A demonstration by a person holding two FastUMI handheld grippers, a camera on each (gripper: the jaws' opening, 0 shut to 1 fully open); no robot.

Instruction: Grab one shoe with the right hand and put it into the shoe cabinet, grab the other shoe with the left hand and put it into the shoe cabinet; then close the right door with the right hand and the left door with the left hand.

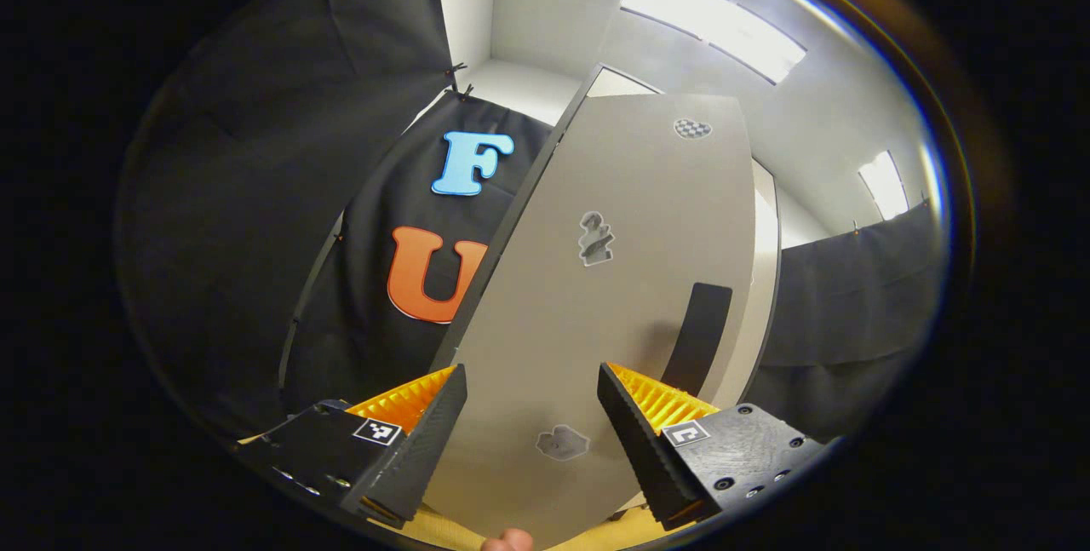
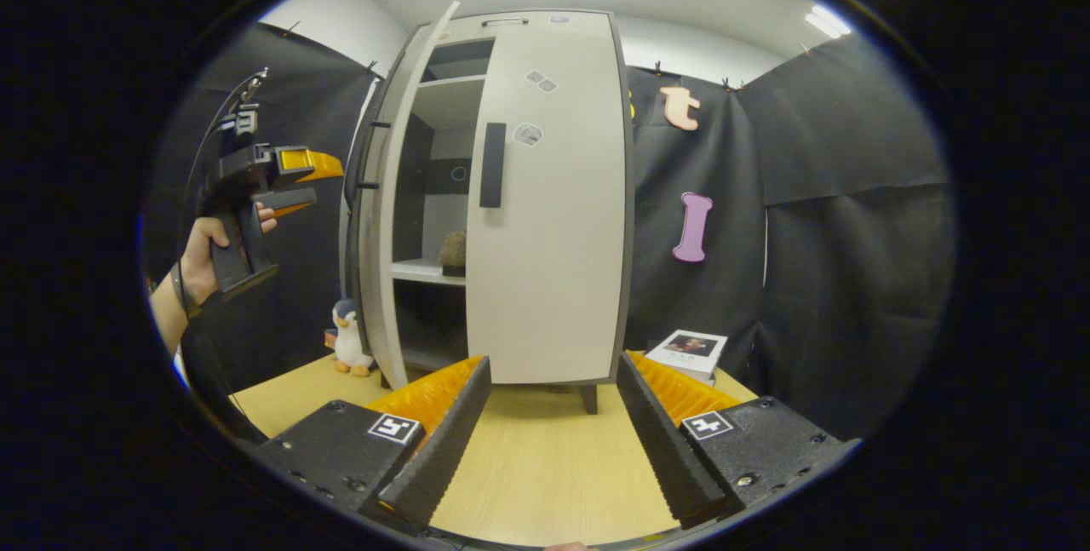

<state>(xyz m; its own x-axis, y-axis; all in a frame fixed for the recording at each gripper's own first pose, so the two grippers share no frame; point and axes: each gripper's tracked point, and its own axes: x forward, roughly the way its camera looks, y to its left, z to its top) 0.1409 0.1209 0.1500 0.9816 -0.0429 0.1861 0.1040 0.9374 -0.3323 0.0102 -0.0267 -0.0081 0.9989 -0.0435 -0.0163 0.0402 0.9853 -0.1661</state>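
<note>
The left gripper (image 1: 532, 398) has its jaws apart and empty, close against the outer face of the left door (image 1: 596, 295), whose dark handle (image 1: 698, 338) sits right of centre in that view. The right gripper (image 2: 553, 389) also has its jaws apart and holds nothing, low over the tabletop (image 2: 545, 457), facing the cabinet (image 2: 511, 193). The right door (image 2: 553, 236) looks closed; the left door stands ajar at centre left. A shoe (image 2: 454, 251) rests on the middle shelf, seen through the gap. The door is likely a light, stiff panel that swings freely; a flat push near the handle edge should do, with no grip needed. The right gripper view adds the hand (image 2: 200, 257) holding the left gripper at left, a penguin toy (image 2: 347, 338) and a book (image 2: 690, 352).
</note>
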